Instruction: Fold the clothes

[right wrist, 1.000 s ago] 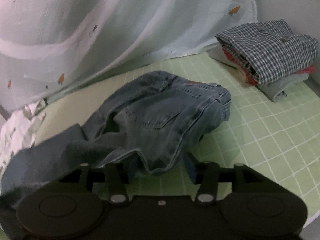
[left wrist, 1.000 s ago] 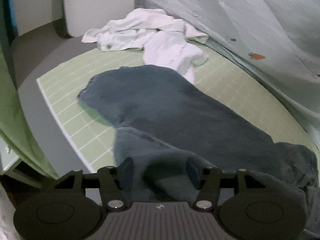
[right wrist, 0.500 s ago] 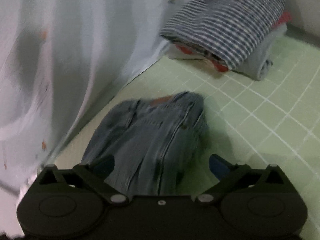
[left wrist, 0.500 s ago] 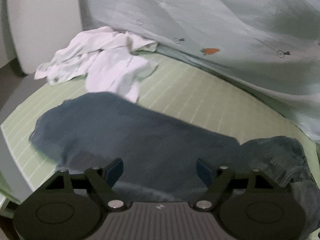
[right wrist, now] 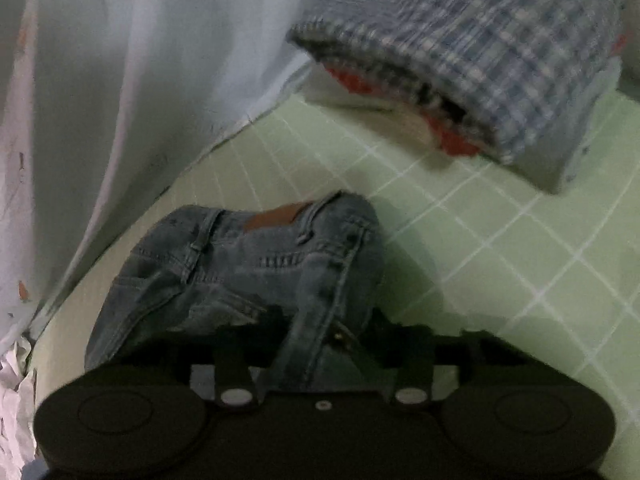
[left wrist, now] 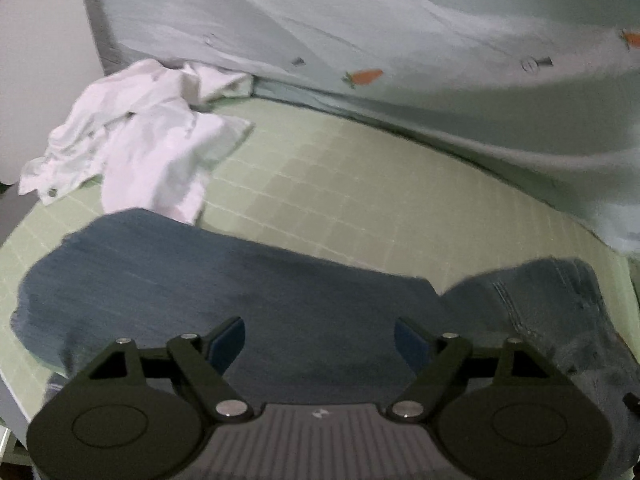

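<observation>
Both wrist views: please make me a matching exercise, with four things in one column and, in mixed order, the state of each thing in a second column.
Things:
1. jeans
2. white garment
3. checked shirt
4. left gripper

States:
a. folded neatly
b. open, fingers apart
c. crumpled in a heap
d. laid out long over the green mat

Pairs: 1-d, 2-c, 3-a, 4-b
</observation>
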